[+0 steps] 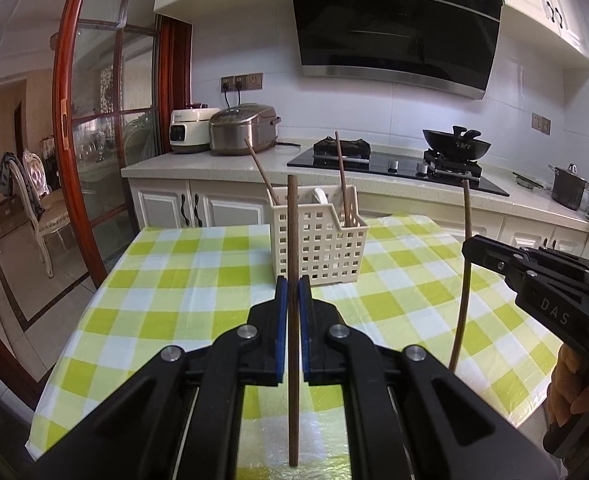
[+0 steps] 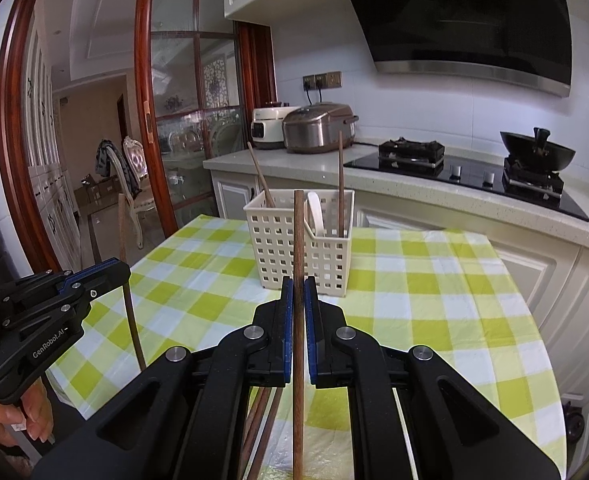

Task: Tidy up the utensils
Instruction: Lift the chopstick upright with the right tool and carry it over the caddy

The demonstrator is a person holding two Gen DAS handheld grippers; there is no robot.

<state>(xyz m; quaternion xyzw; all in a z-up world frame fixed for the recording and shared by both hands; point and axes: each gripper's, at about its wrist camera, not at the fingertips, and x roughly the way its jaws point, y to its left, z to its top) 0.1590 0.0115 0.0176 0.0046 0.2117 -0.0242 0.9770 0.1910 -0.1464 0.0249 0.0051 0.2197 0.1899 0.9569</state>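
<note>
My left gripper is shut on a brown wooden chopstick that stands upright above the checked tablecloth. My right gripper is shut on a second upright chopstick. Each gripper shows in the other's view: the right gripper with its chopstick, the left gripper with its chopstick. Ahead of both, at the table's far side, stands a cream slotted basket. It holds two leaning chopsticks and a white spoon. More chopsticks lie on the table under my right gripper.
Behind the table runs a kitchen counter with two rice cookers, a gas hob with a black wok and a steel pot. A red-framed glass door and a chair are on the left.
</note>
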